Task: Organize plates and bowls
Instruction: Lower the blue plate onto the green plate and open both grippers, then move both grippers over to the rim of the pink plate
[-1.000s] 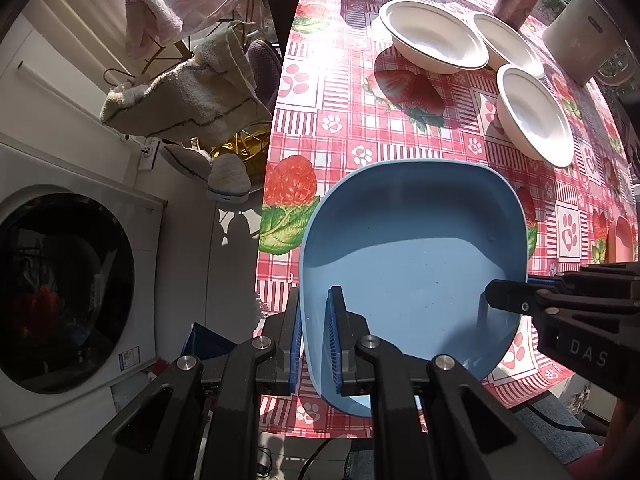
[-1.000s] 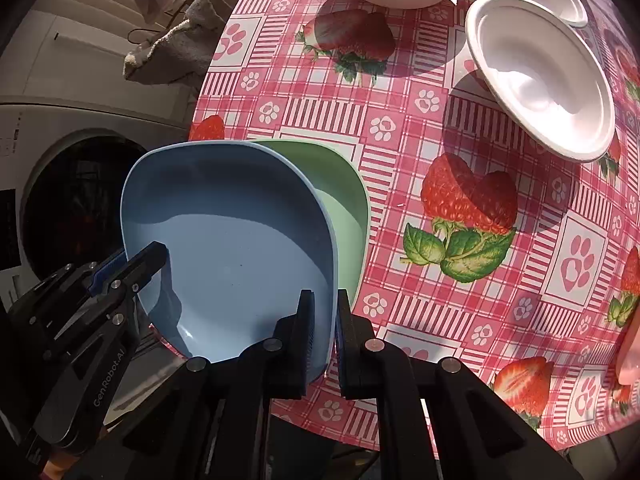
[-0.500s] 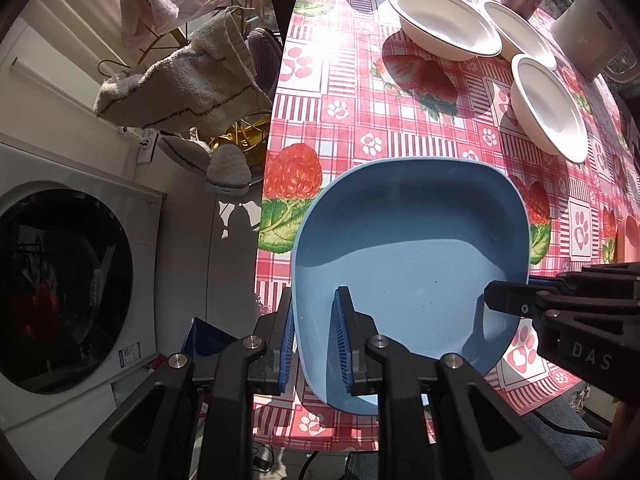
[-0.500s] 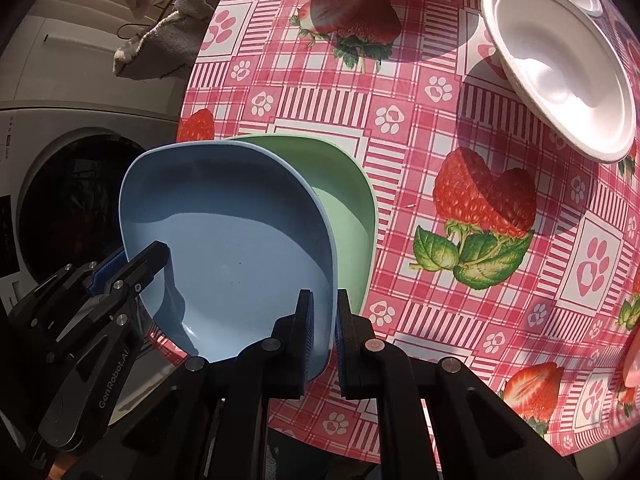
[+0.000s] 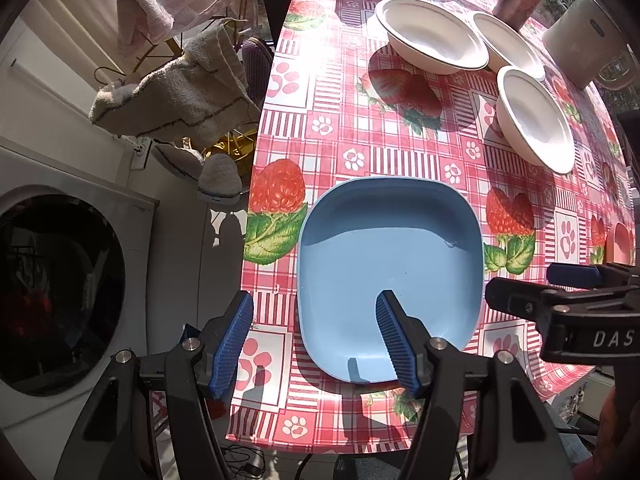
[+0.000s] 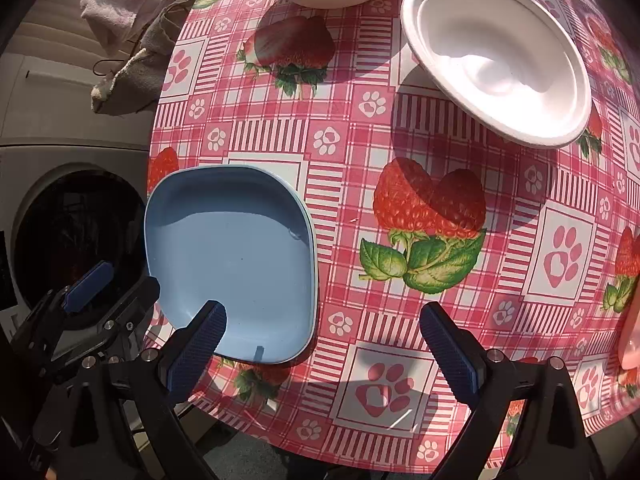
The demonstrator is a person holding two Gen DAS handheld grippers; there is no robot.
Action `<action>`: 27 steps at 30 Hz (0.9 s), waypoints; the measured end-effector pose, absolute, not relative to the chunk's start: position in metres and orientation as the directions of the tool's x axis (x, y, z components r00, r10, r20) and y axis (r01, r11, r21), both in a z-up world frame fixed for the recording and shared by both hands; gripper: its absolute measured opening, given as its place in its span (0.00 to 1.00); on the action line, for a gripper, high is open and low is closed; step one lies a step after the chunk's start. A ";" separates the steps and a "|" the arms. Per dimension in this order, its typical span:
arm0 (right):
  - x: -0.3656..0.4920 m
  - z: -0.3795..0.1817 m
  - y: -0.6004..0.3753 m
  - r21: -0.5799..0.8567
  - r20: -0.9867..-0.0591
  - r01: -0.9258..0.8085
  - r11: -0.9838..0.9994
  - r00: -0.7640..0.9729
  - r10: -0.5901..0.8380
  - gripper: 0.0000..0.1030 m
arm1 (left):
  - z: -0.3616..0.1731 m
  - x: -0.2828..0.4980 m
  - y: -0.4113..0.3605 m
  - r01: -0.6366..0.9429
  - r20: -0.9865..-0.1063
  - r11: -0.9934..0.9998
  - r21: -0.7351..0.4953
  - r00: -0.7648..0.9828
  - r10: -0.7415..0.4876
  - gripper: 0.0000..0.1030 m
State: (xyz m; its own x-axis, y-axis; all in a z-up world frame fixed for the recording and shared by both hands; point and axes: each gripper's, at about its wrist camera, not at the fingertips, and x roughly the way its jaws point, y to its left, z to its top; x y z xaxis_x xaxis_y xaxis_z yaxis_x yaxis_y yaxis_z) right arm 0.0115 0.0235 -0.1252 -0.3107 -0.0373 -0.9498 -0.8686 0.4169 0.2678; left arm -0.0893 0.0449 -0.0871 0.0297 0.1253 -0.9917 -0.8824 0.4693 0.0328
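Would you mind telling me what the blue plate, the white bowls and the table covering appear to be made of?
The blue plate looks like matte moulded plastic: uniform colour, soft rounded corners, a dull sheen. The white bowls seem to be pressed paper pulp or foam, with thin, chalky rims; which one is unclear. The tablecloth is probably wipeable vinyl: a printed pattern with glossy glare.

only readable text i can spot is "DAS" in white capital letters on the black body of the right gripper, where it pokes in at the right edge of the left wrist view. looks like the word gets cut off by the frame edge so can't say if there's more to it. there's a small label or sticker on the front of the washing machine in the right wrist view but it's way too dark and tiny to read. the tablecloth has only pictures, no words.
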 end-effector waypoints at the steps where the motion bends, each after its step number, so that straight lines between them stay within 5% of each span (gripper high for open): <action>1: 0.014 -0.126 0.021 0.265 -0.950 -0.864 0.428 -0.311 -0.040 0.95 | -0.087 -0.087 0.044 -0.878 -0.992 0.478 0.030 0.032 0.123 0.66; 27: 0.157 -0.110 -0.106 0.236 -0.958 -0.665 0.709 -0.283 0.053 0.95 | -0.087 0.035 -0.010 -0.673 -0.996 0.740 0.003 0.065 0.063 0.66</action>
